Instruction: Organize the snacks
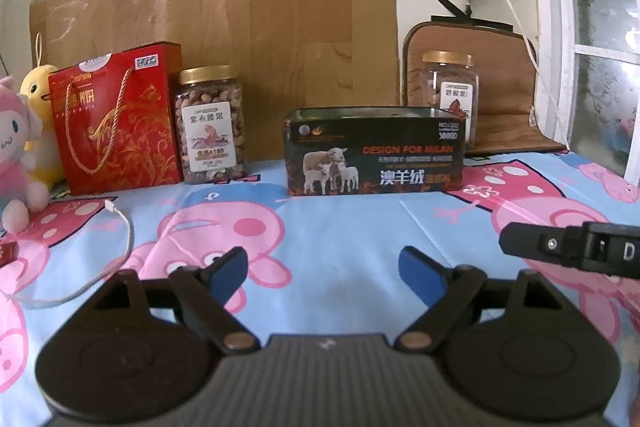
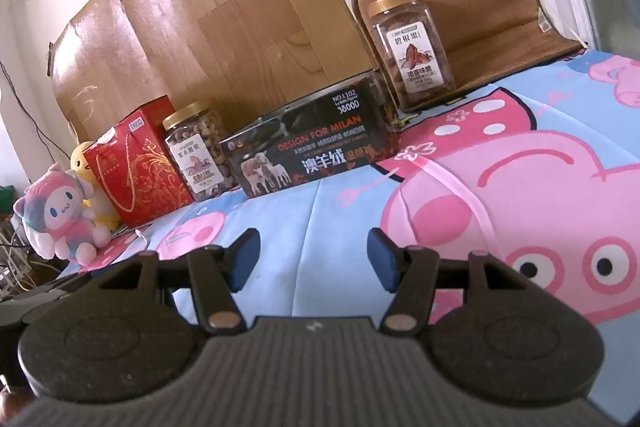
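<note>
1. While the left gripper [image 1: 322, 273] is hovering low over the cartoon-pig bedsheet [image 1: 340, 227], its blue-padded fingers [image 1: 228, 273] are standing spread wide with nothing between them.
2. The right gripper [image 2: 312, 259] is likewise hanging over the sheet with its fingers spread and nothing held; in the left wrist view, part of it is poking in from the right edge.
3. Ahead of both tools, a broad stretch of bare sheet is lying open up to the row of things at the far edge.
4. The open-topped dark tin box [image 1: 374, 151] is sitting at the middle of that far edge, its long printed side facing the grippers.
5. The pecan jar [image 2: 412, 47] is standing upright to the right of the box and behind it, on a brown cushion [image 2: 492, 11].
6. The nut jar [image 1: 210, 125] is standing just left of the box with a gap between them, touching or nearly touching the red gift bag [image 1: 116, 119].
7. Two plush toys [image 2: 60, 223] are sitting at the far left corner beside the bag.
8. A white cable [image 1: 120, 247] is curling over the sheet near its left edge.
</note>
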`<state>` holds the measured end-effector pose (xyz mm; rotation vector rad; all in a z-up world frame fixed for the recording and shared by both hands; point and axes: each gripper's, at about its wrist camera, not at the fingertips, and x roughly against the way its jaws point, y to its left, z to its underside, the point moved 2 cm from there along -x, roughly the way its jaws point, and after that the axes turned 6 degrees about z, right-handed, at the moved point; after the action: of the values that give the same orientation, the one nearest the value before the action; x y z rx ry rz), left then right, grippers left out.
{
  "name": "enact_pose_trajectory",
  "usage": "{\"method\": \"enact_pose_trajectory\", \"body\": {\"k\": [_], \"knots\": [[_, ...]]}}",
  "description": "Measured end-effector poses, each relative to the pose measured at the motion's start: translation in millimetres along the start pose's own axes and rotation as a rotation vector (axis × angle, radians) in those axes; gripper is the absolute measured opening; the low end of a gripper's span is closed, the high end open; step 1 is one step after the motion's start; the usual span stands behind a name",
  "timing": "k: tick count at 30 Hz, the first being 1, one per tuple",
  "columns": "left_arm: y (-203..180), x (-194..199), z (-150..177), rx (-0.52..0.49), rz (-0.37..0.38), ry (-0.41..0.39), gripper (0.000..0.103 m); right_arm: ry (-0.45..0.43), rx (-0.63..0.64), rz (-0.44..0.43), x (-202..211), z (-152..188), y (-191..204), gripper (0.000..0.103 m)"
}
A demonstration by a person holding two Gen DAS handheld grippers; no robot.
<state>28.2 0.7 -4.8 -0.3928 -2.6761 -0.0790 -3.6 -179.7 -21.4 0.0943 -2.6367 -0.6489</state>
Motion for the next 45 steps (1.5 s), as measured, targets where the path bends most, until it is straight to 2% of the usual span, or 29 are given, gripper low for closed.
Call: {"method": "enact_pose_trajectory", "body": {"k": [9,30,45], "knots": [[-3.8,1.2,-0.1,-0.028,0.021,0.001,0.087,0.011,-0.022,-0.001,-1.0,0.4,-1.9,0.062],[-2.9,4.3,0.5,-0.018,0.043,-0.017,0.088,0.006,-0.023,0.006,-0.7,0.8,-1.2,0.062],[-2.2,8.6,0.3,-0.019,0.059,-0.043,0.089,-0.034,-0.003,0.03,3.7,1.7,1.0,0.066]]}}
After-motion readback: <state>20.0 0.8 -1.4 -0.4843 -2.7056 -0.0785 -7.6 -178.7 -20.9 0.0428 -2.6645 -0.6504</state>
